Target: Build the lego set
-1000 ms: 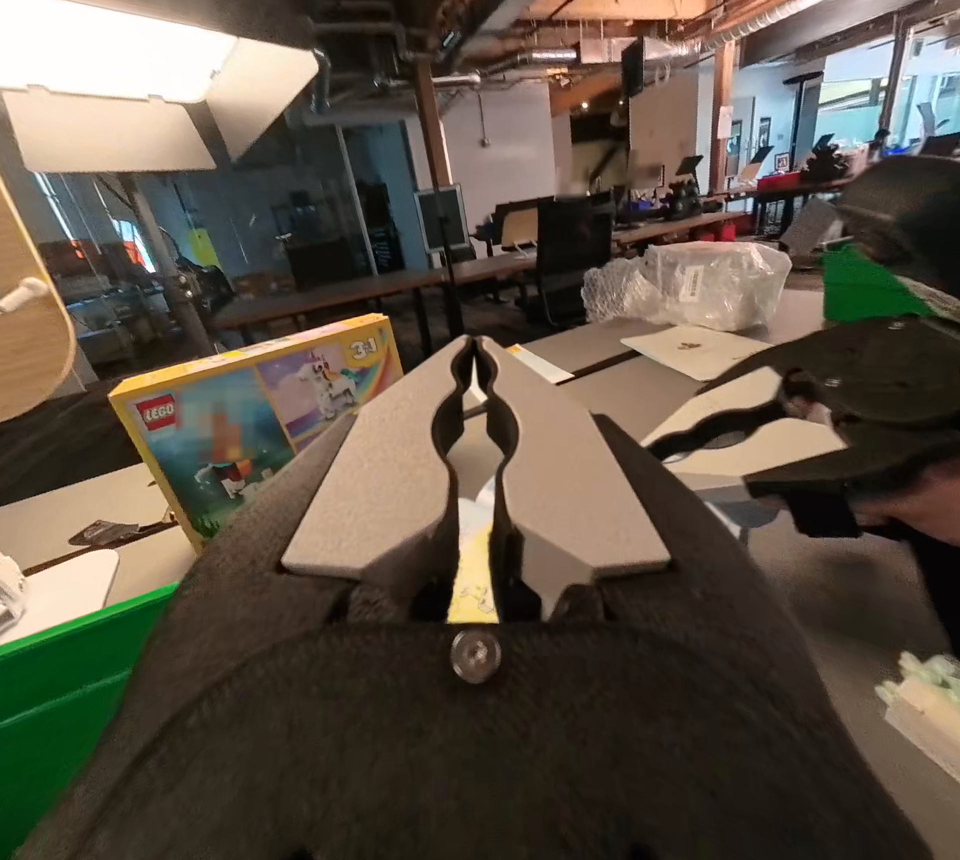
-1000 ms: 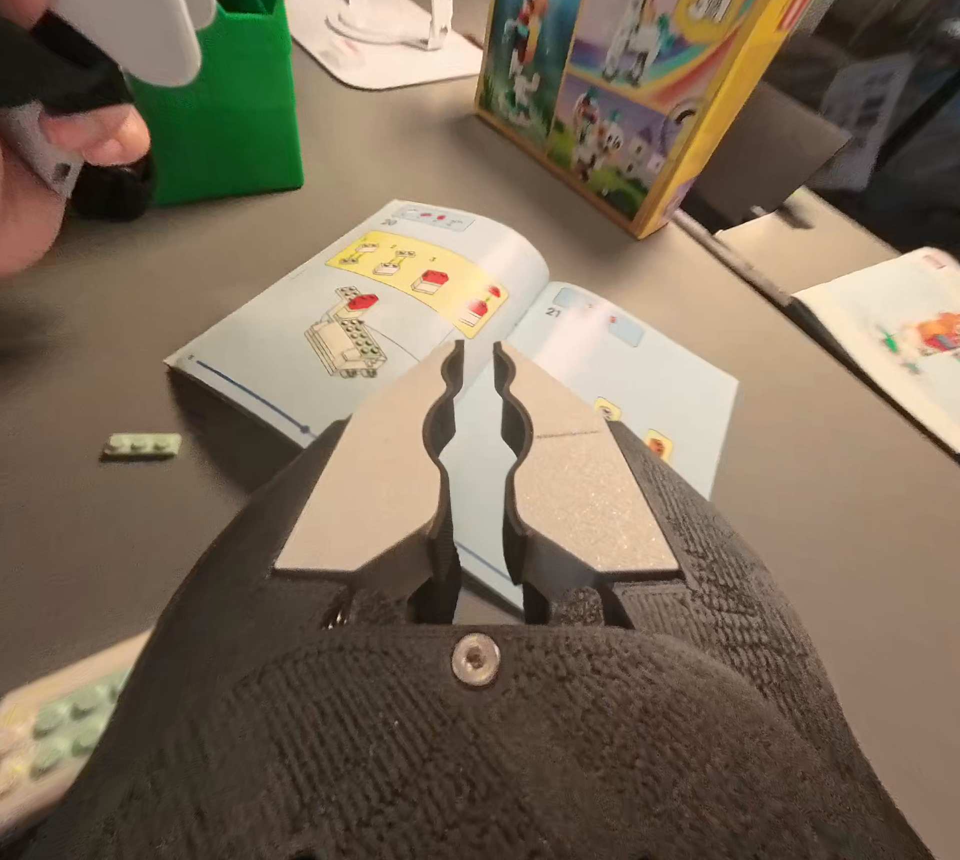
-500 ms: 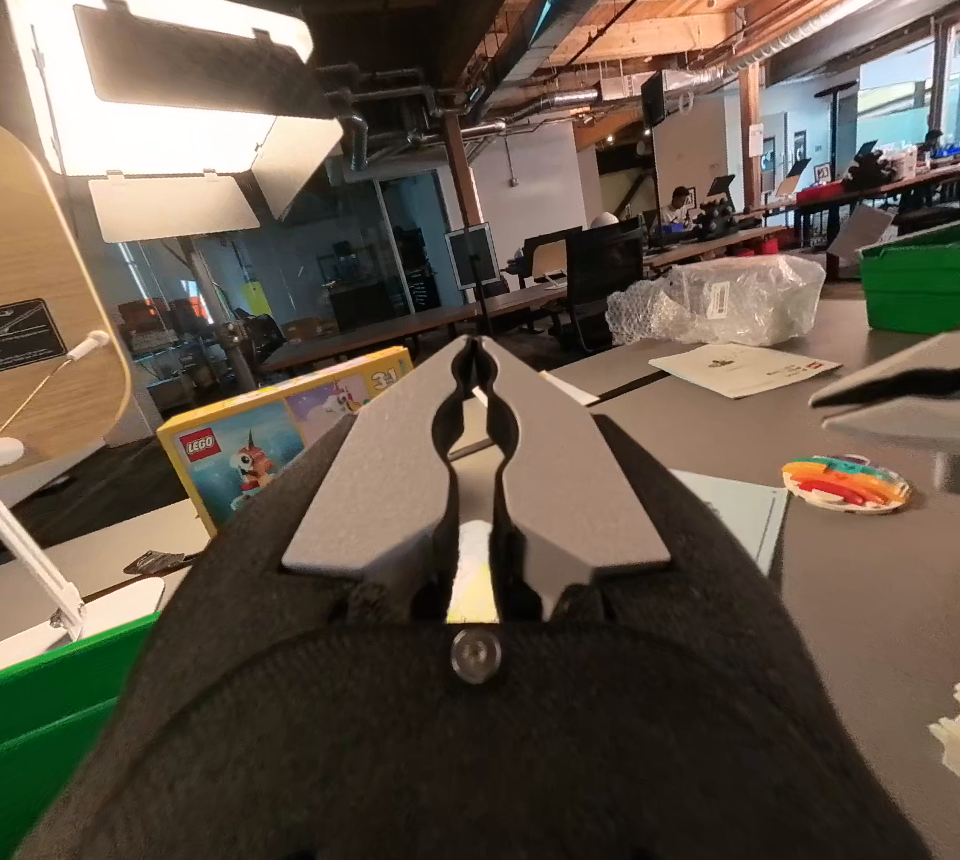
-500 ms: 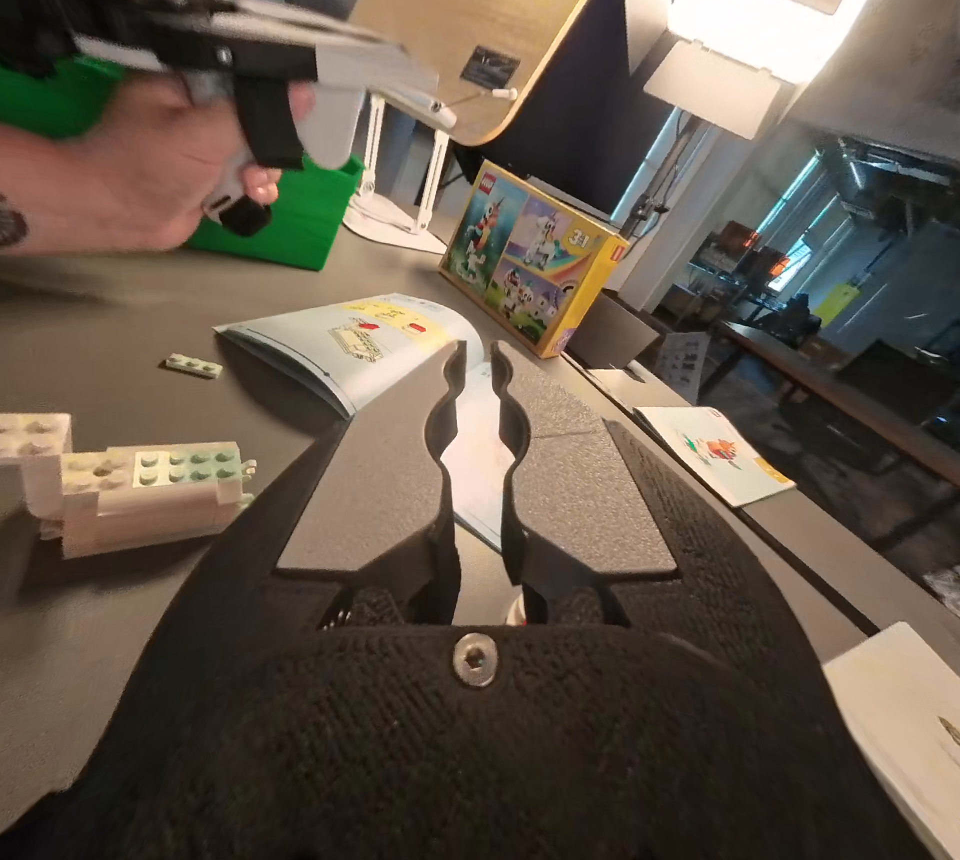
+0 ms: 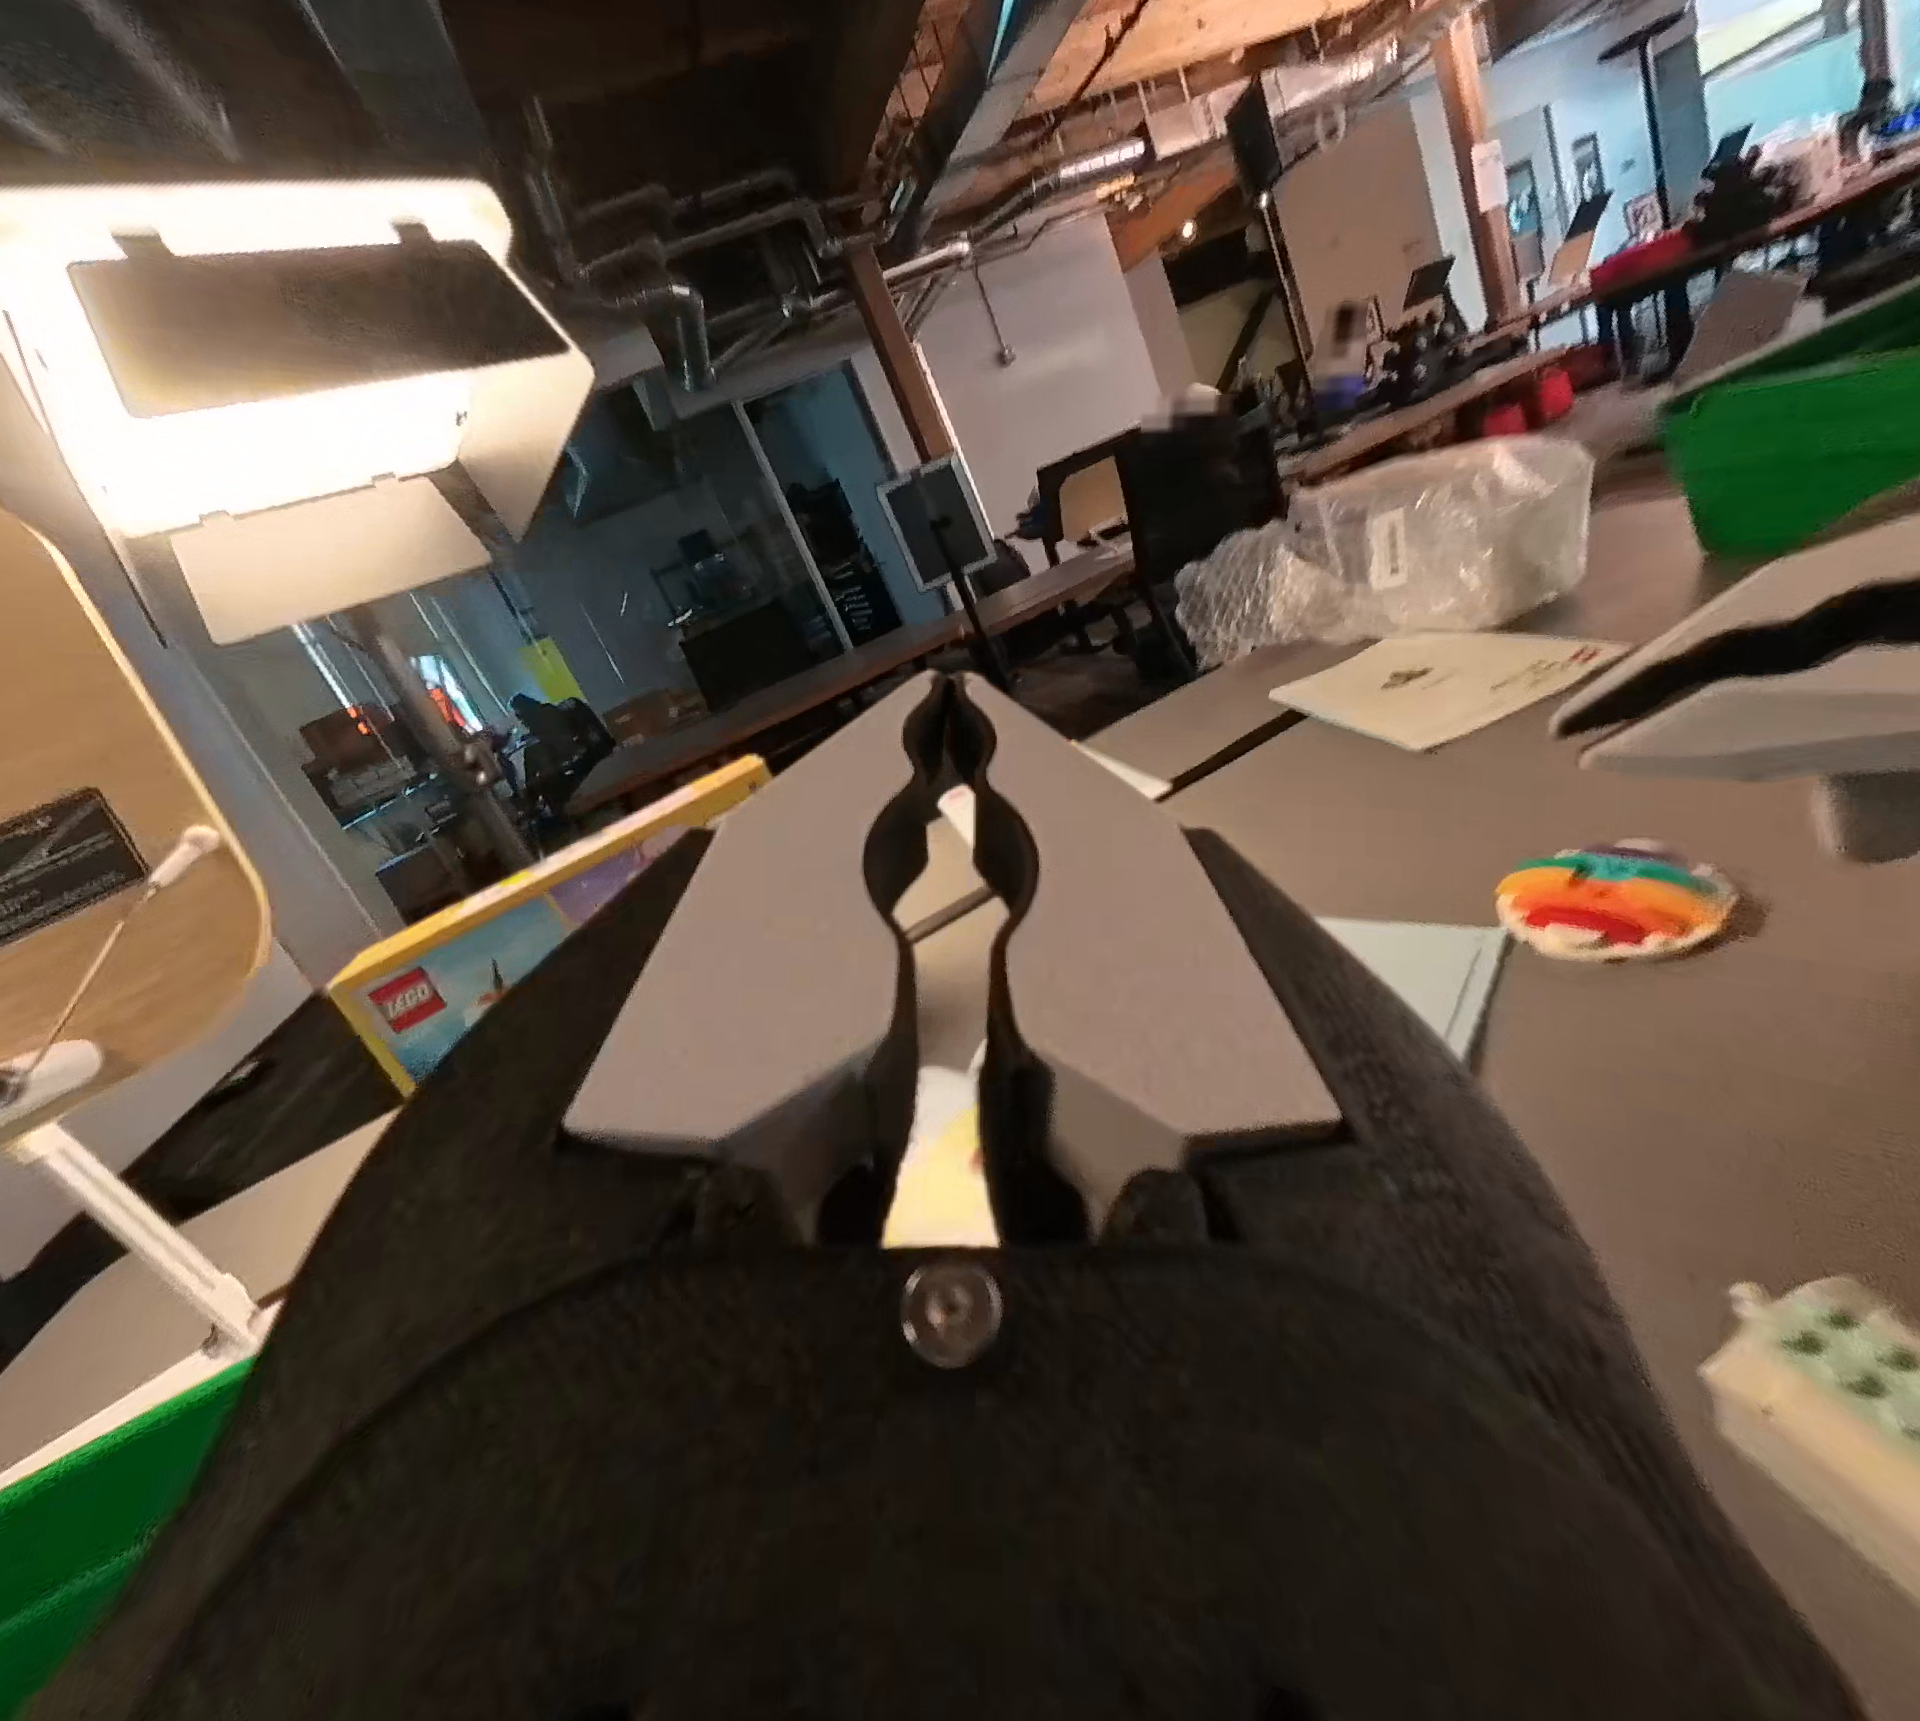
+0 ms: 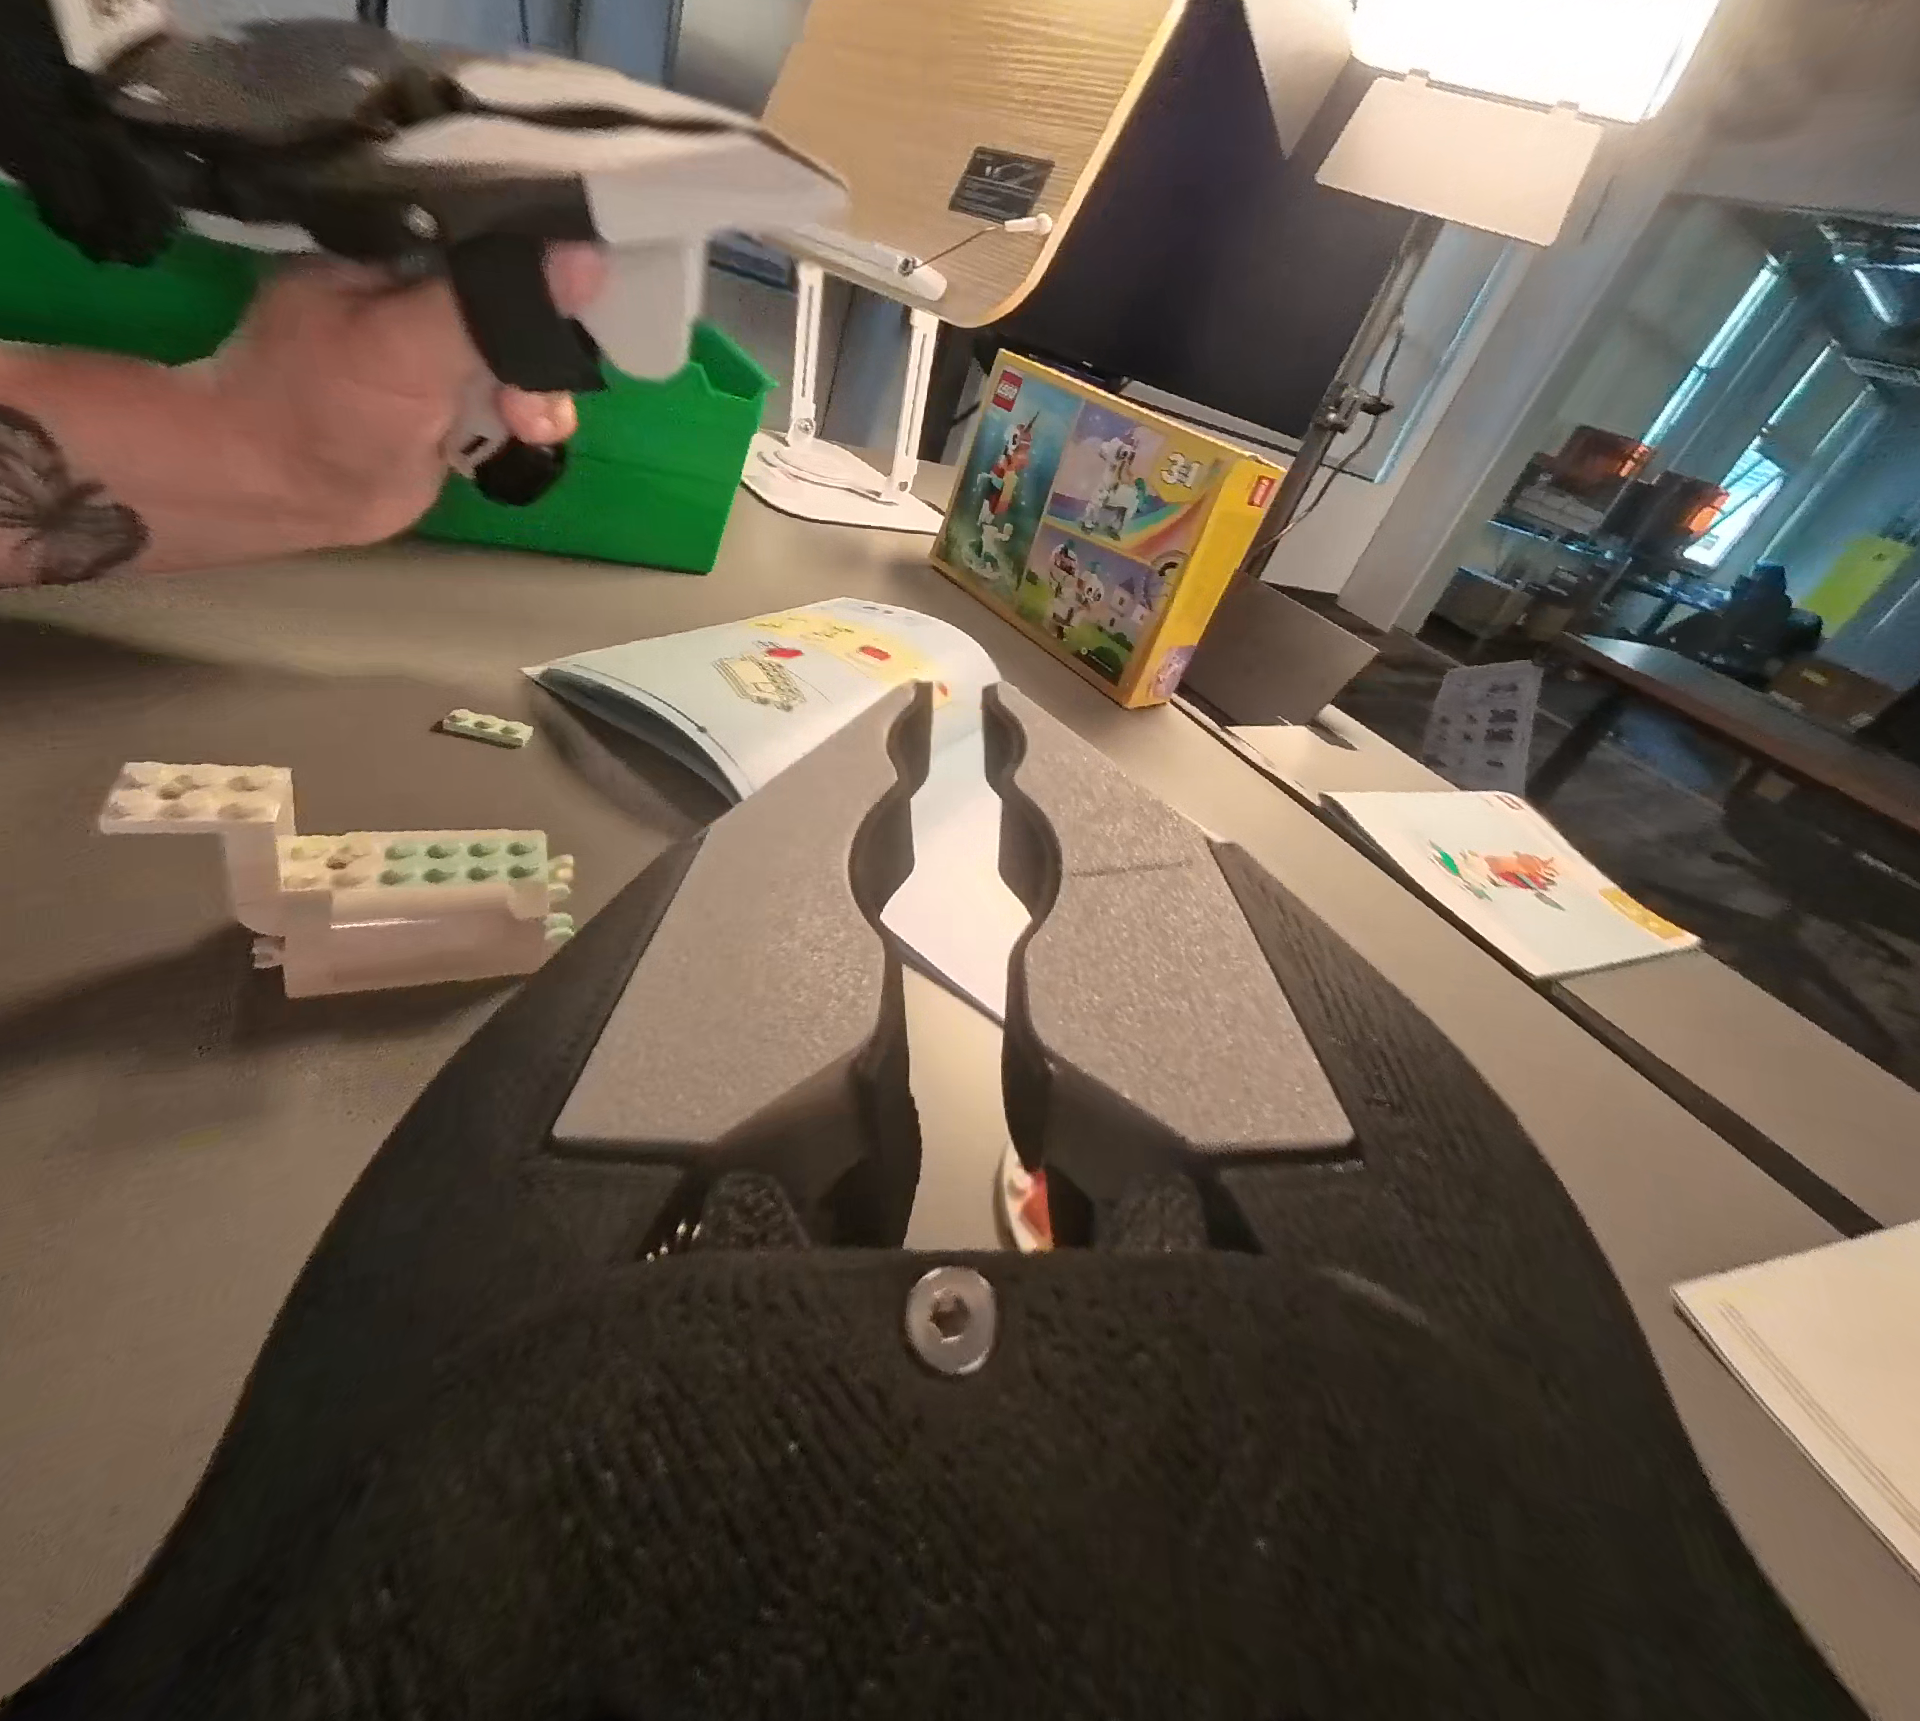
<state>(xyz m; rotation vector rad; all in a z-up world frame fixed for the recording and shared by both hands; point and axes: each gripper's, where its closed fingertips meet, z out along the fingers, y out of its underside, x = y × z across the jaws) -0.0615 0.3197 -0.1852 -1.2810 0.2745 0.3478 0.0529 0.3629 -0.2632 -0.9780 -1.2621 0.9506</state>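
Left gripper [image 5: 948, 715]: jaws closed at the tips, empty, raised off the table. Right gripper [image 6: 951, 695]: jaws a narrow gap apart, holding nothing. Partial white-and-green build [image 6: 343, 882] sits left of the right jaws; loose green plate [image 6: 486, 726] beyond it, beside the open instruction booklet [image 6: 769, 684]. Judged light, rigid, prone to popping apart; grip the long white body across its flat sides, not the overhanging top plate

Printed logo, number badge on yellow set box [image 6: 1101, 528]; wording not given.
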